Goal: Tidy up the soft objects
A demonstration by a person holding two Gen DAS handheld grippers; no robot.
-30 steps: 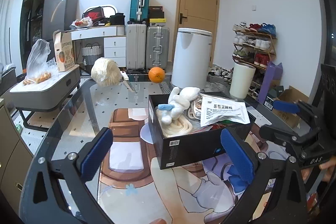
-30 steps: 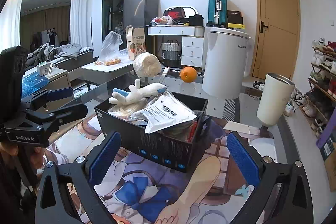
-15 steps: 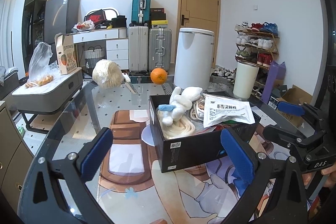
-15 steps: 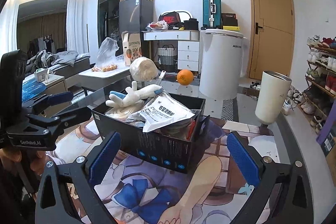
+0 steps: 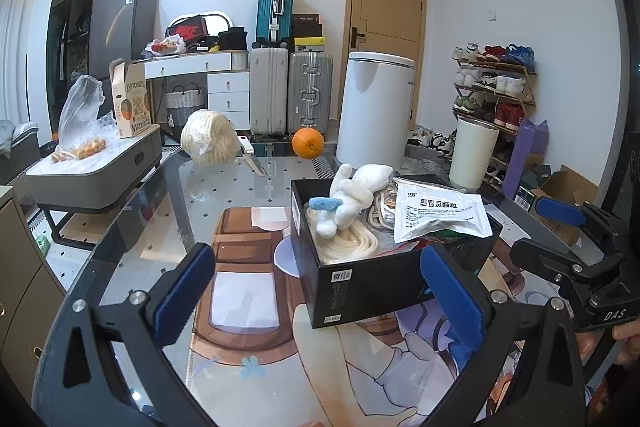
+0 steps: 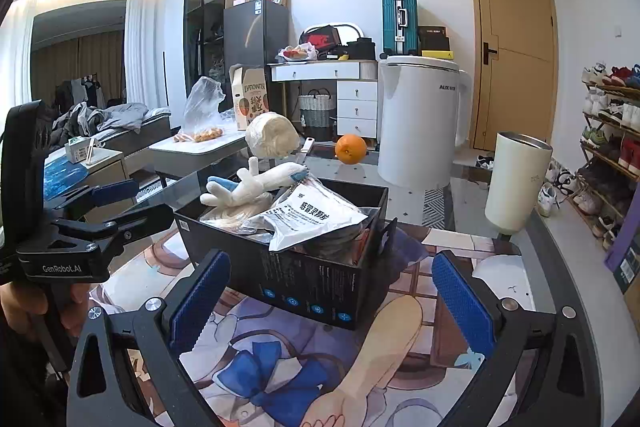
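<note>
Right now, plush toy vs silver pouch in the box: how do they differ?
The plush toy is white, bulky and soft-limbed; the silver pouch is flat, shiny and printed. The toy lies atop the cream rope coil at one end; the pouch leans over the opposite rim. Both poke above the black box.

A black box holds a white-and-blue plush, a cream rope and a silver pouch.
</note>
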